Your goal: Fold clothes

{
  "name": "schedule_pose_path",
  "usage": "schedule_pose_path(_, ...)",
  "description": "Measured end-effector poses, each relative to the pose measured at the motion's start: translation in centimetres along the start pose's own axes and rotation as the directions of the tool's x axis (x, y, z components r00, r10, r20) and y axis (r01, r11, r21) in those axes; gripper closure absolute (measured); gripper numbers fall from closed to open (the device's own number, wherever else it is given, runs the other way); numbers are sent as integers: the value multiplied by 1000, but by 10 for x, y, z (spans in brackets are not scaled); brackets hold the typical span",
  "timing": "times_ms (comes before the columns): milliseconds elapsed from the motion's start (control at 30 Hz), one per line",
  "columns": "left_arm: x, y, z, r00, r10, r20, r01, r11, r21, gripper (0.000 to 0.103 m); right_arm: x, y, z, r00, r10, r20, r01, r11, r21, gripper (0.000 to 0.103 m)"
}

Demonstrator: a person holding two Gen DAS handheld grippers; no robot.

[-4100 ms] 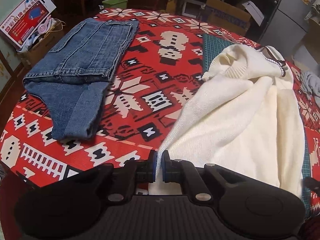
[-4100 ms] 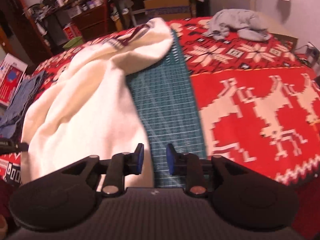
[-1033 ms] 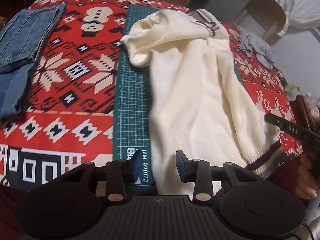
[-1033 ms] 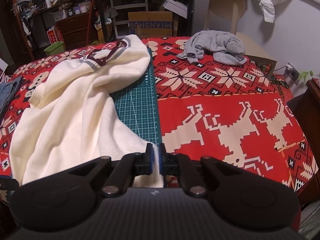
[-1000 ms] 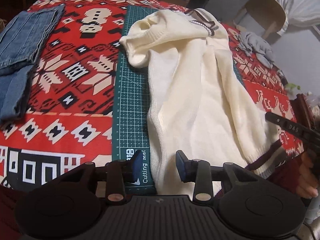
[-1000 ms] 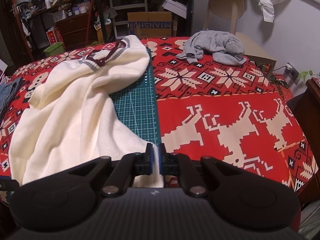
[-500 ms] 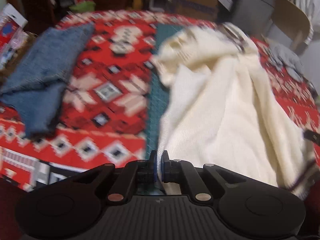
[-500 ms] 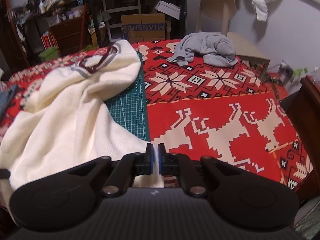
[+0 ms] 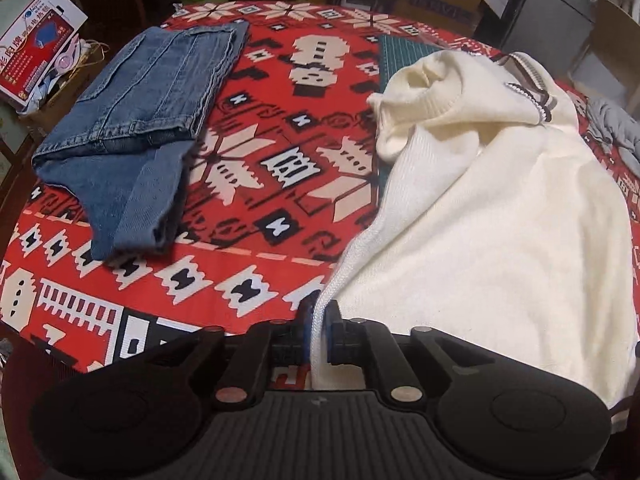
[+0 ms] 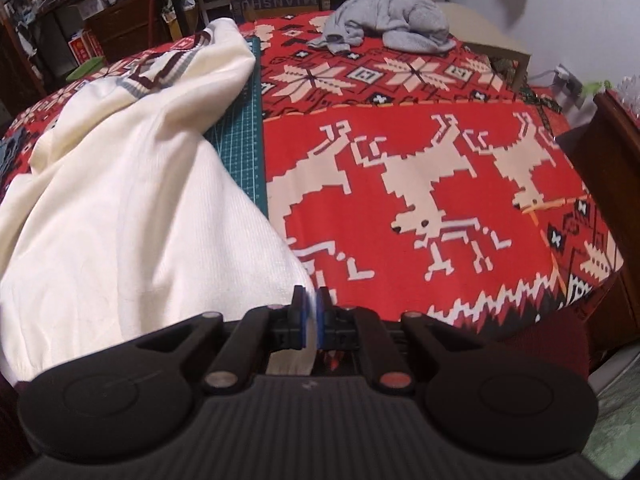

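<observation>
Hand-held grippers (image 9: 319,330) (image 10: 311,312) low, clamped on sweater (image 9: 500,220) hem

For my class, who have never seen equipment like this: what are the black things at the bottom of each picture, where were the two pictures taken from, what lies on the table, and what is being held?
The black shapes are hand-held grippers: a person holds one in each hand, and each carries a wide-angle camera looking forward along its two fingers. One picture comes from the left gripper, the other from the right gripper.

On the red patterned tablecloth lie folded jeans, a cream sweater spread over a green cutting mat, and a crumpled grey garment at the far side.

Both grippers are shut on the sweater's near edge, one at each side, so the person is holding it by two points, probably to fold it.
</observation>
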State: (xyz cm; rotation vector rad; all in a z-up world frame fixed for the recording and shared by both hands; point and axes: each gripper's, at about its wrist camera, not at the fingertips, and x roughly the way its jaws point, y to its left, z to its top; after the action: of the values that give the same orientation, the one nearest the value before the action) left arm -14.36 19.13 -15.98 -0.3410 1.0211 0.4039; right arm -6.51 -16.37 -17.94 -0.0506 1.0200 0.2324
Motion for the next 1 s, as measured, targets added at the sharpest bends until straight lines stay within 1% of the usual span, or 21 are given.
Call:
schedule_pose_path(33,0,0,0,1000,0,1,0,1000,1,83,-3,1,2,1000,0,12,0,1000,-6,91)
schedule_pose_path(67,-1,0,-1,1000,1,2,-1,1000,1,77,-6,2,3,1000,0,25,0,1000,-12,80)
schedule_pose_path(100,-1,0,-1,1000,1,4,-1,1000,2,62,-11,2,5,999,5,39,-4,1000,-18,67)
schedule_pose_path(133,-2,1,-2,1000,1,5,-2,1000,2,53,-16,3,8,998,12,57,-11,1000,-25,63)
schedule_pose_path(167,-2,1,-2,1000,2,6,-2,1000,3,49,-21,5,10,997,16,76,-13,999,-33,57)
schedule_pose_path(200,-3,1,-3,1000,2,7,-2,1000,4,42,-26,7,12,995,18,94,-14,999,-45,48)
schedule_pose_path(233,-4,0,-3,1000,1,11,-1,1000,6,35,-32,10,14,994,22,111,-15,998,-60,43)
schedule_pose_path(267,-7,-4,-3,1000,-4,21,4,1000,11,32,-37,13,17,991,26,129,-16,997,-74,30)
schedule_pose_path(300,-9,-9,-3,1000,-9,30,8,1000,16,25,-41,16,18,989,32,145,-20,996,-87,17)
schedule_pose_path(333,-12,-13,-3,999,-13,39,13,1000,21,20,-44,20,19,986,42,161,-26,995,-98,12)
schedule_pose_path(367,-15,-17,-3,999,-18,49,17,1000,26,19,-47,25,20,983,51,176,-32,993,-109,2)
schedule_pose_path(433,-21,-25,-3,997,-28,68,26,999,37,16,-53,33,21,976,70,207,-43,990,-132,1)
schedule_pose_path(533,-29,-38,-3,994,-44,95,39,998,53,16,-63,46,23,963,99,252,-58,984,-166,1)
schedule_pose_path(633,-26,-55,-6,992,-76,104,66,993,95,14,-58,59,27,960,135,244,-86,976,-199,1)
schedule_pose_path(700,-18,-66,-8,990,-88,112,73,989,130,12,-48,67,29,964,120,236,-70,975,-211,1)
schedule_pose_path(767,-5,-75,-9,988,-87,127,65,984,165,12,-31,74,31,973,74,221,-22,973,-231,1)
schedule_pose_path(833,11,-81,-8,991,-82,108,59,978,199,13,-9,80,34,982,30,188,19,968,-249,1)
schedule_pose_path(933,36,-88,-7,995,-59,77,40,972,231,13,24,83,39,993,38,107,-7,960,-280,1)
schedule_pose_path(1000,51,-91,-5,996,-76,47,62,967,246,13,43,82,42,997,52,57,-35,963,-267,1)
